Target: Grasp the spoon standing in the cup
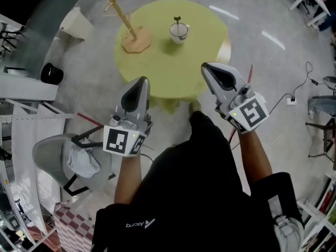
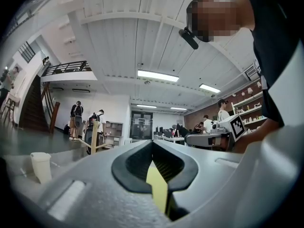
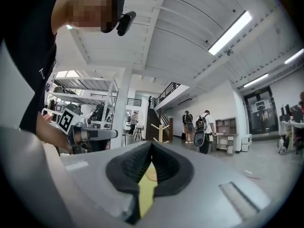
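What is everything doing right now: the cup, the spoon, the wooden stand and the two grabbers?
Cup: upright on the yellow table.
Spoon: standing in the cup, untouched.
Wooden stand: upright, beside the cup.
Left gripper: jaws shut, empty.
Right gripper: jaws shut, empty.

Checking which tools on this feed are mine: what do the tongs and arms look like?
Both the left tongs and right tongs are grey, tapered shells with black ribbed pads; each carries a cube with black-and-white square markers. The person wears a black short-sleeved top.
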`<state>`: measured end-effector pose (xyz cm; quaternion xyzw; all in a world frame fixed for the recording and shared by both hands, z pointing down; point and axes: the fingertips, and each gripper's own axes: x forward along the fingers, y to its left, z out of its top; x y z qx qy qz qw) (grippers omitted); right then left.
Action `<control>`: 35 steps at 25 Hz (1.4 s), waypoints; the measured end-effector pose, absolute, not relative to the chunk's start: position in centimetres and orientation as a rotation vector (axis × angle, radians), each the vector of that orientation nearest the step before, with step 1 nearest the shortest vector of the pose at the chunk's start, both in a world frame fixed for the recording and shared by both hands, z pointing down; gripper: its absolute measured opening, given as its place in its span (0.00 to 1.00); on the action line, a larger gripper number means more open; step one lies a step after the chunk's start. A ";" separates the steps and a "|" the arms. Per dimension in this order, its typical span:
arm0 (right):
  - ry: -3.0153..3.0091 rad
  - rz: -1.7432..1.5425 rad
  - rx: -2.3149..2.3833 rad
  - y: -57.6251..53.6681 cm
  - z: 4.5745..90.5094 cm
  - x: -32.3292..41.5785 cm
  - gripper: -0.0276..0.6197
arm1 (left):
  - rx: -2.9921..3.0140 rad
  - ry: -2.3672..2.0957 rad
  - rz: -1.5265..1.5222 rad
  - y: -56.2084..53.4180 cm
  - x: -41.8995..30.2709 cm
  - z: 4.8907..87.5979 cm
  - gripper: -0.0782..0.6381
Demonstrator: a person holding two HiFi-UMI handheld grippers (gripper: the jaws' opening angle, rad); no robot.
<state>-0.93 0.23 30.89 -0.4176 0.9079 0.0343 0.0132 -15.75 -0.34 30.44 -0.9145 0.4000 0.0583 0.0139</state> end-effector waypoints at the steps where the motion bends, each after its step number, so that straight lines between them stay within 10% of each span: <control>1: 2.838 0.111 -1.281 -1.3 30.9 -0.3 0.05 | -2.843 1.260 0.171 -1.7 -15.1 30.5 0.12; 18: 3.162 -0.032 -0.915 -23.8 36.4 4.9 0.05 | -2.750 1.523 0.015 -19.6 -8.2 32.9 0.12; 26: 3.322 -0.215 -0.793 -29.6 43.2 2.6 0.27 | -2.789 1.544 -0.023 -23.3 -7.5 35.5 0.12; 35: 3.484 -0.413 -0.621 -32.4 49.0 -0.2 0.29 | -2.823 1.531 -0.058 -24.9 -7.8 36.4 0.12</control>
